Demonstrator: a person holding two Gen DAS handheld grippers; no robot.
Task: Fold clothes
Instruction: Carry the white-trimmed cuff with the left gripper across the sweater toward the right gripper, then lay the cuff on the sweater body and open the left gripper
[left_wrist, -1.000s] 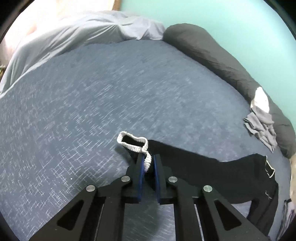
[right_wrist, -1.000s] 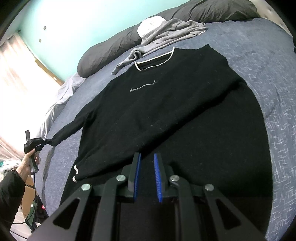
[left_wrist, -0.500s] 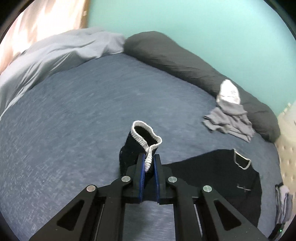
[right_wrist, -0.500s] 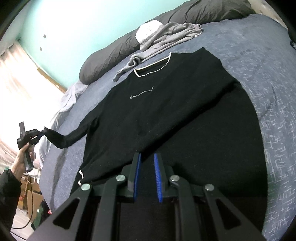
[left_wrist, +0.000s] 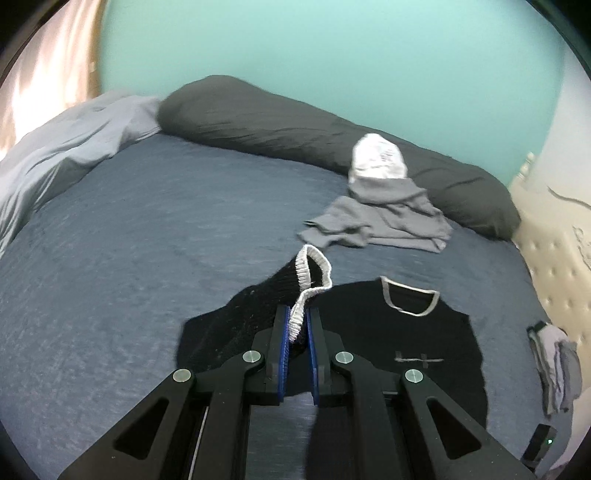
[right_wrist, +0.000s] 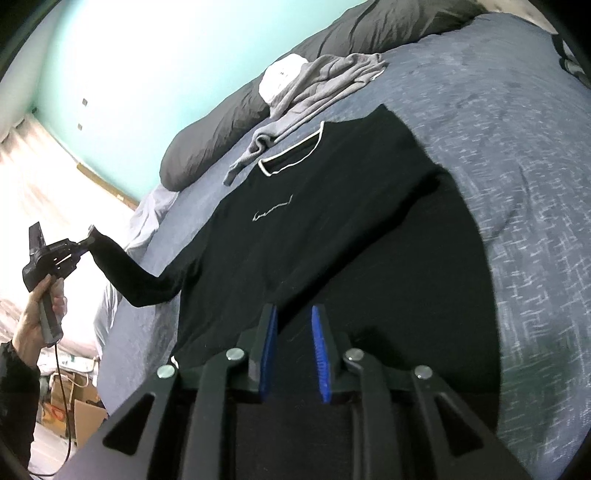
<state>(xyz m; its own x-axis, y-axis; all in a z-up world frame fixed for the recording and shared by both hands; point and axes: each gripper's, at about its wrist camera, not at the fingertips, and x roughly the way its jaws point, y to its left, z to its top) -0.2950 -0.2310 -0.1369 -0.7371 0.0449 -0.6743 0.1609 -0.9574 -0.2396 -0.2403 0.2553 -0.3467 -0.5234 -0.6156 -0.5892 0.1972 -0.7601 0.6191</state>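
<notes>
A black sweater (right_wrist: 332, 221) with a white-trimmed collar lies flat on the blue bed cover (left_wrist: 129, 258). My left gripper (left_wrist: 297, 325) is shut on the white ribbed cuff (left_wrist: 310, 266) of its left sleeve, held above the bed next to the sweater's body (left_wrist: 388, 332). In the right wrist view that sleeve (right_wrist: 125, 273) hangs in an arc from the left gripper (right_wrist: 79, 247), which a hand (right_wrist: 44, 306) holds. My right gripper (right_wrist: 293, 317) hovers over the lower part of the sweater, jaws apart with nothing seen between them.
A crumpled grey garment (left_wrist: 388, 218) and a white item (left_wrist: 376, 162) lie by the long dark pillow (left_wrist: 277, 122). A pale duvet (left_wrist: 74, 140) is bunched at the left. Folded clothes (left_wrist: 554, 365) sit near the padded headboard (left_wrist: 554, 258). Cardboard boxes (right_wrist: 74, 402) stand on the floor.
My left gripper has lifted the sleeve cuff off the bed and swung it toward the sweater's body. The right gripper's jaws stand slightly wider over the sweater.
</notes>
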